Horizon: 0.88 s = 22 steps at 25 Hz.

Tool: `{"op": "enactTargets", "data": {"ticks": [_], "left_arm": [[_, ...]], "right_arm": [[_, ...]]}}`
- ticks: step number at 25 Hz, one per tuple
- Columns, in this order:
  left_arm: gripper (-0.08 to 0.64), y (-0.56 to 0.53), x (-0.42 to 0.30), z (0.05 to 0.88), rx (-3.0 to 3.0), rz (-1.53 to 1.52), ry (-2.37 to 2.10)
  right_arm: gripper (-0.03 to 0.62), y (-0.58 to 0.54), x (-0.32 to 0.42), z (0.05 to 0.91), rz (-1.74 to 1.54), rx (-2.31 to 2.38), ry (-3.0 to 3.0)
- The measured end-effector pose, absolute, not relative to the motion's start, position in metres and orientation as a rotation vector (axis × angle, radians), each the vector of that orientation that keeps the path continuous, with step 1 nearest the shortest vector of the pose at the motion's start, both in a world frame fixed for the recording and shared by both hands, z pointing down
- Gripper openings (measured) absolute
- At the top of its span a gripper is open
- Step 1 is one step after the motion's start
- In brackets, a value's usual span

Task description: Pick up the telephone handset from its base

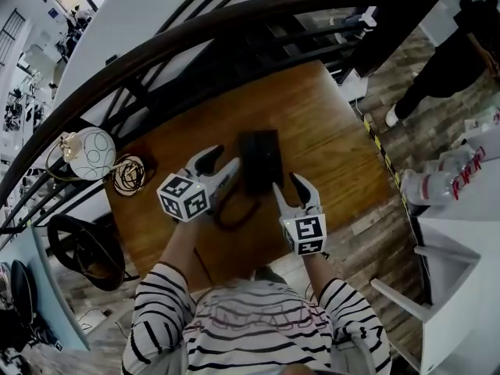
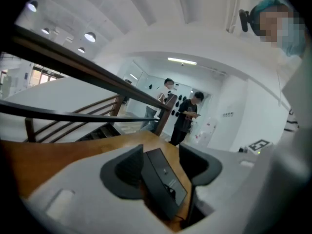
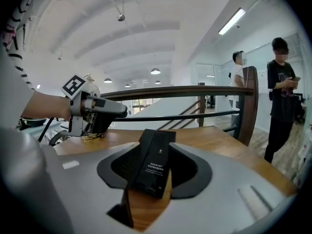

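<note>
Just ahead of right claw [image 1: 292,190]: telephone [image 1: 260,158].

Table [image 1: 336,131]: bare wood lay open right of the telephone [image 1: 260,158]. Railing [image 1: 234,18] barred the far edge; coiled cable [image 1: 129,174] crowded the left corner.

The table [image 1: 328,123] is showing smooth varnished wood with a satin sheen. The telephone [image 3: 153,162] is presenting smooth black plastic, faintly glossy. The left gripper [image 1: 223,162] and right gripper [image 1: 287,183] are showing matt pale-grey plastic, with black finely textured pads [image 3: 124,167]. The handrail [image 1: 234,18] is showing dark polished wood.
</note>
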<state>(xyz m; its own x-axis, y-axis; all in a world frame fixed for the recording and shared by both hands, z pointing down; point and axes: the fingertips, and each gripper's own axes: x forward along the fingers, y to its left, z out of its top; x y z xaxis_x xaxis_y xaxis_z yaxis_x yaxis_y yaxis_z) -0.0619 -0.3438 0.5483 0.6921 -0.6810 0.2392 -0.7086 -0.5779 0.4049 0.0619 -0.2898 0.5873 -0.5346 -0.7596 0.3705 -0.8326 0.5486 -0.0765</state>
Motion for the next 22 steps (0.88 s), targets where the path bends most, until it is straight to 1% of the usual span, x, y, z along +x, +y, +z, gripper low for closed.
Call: {"op": "enactTargets", "data": {"ticks": [9, 15, 22], "left_arm": [[0.23, -0.356, -0.066, 0.617, 2.276, 0.079, -1.011], [0.23, -0.365, -0.053, 0.645, 2.209, 0.083, -0.979], [0.235, -0.37, -0.039, 0.67, 2.153, 0.098, -0.928]], "right_arm": [[0.117, -0.298, 0.047, 0.638, 0.36, 1.268, -2.403], [0.045, -0.311, 0.054, 0.661, 0.358, 1.262, -2.352], [0.02, -0.319, 0.052, 0.68, 0.369, 1.252, -2.33]]}}
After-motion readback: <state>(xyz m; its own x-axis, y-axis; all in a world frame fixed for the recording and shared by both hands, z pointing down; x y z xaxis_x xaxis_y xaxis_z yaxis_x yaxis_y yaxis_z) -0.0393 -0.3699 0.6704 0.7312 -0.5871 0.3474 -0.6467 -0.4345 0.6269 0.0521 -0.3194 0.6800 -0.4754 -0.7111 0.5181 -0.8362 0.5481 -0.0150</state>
